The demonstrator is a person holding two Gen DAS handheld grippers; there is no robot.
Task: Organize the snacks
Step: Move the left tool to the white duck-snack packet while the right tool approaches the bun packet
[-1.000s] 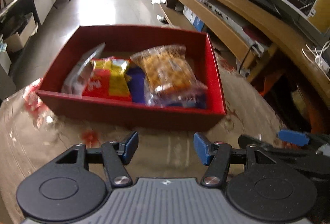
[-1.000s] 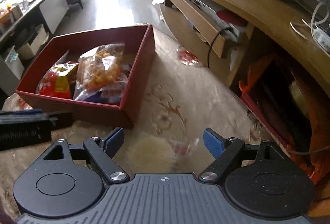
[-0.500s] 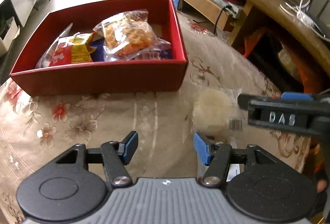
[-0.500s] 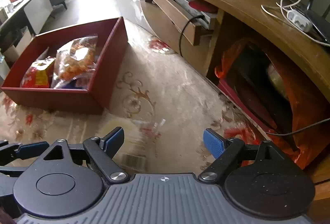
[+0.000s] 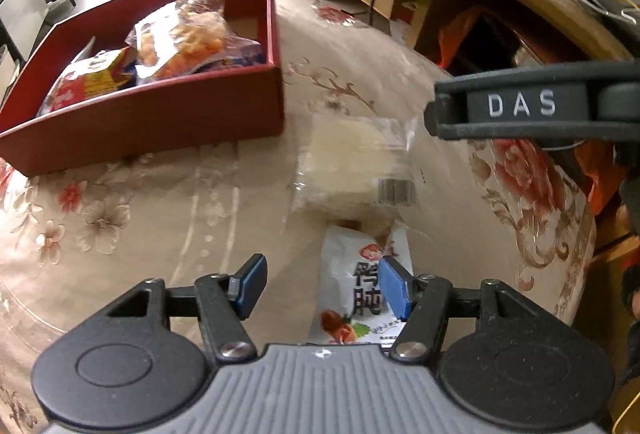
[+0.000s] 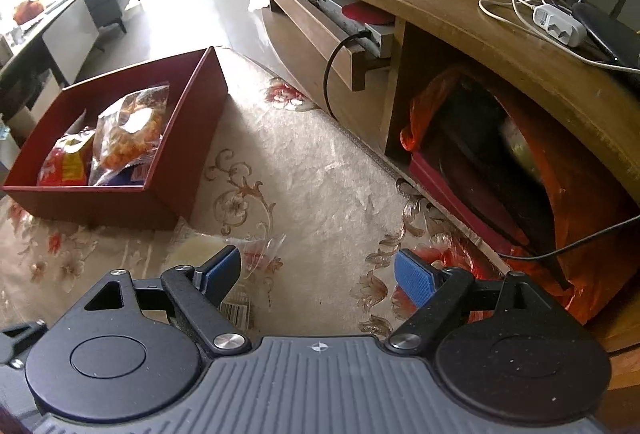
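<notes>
Glossy clear plastic snack bags (image 5: 188, 34), matt red cardboard box (image 5: 160, 114), shiny floral tablecloth (image 5: 120, 218), smooth wood cabinet (image 6: 440, 6).

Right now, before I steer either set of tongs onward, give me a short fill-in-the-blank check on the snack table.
1. The snacks already sorted lie in a box coloured ____.
2. The pale clear-wrapped snack lies ____ the box, on the tablecloth.
3. The white printed packet lies nearer the ____ tongs.
4. Neither the left nor the right tongs hold ____.

Missing words: red; outside; left; anything
</notes>
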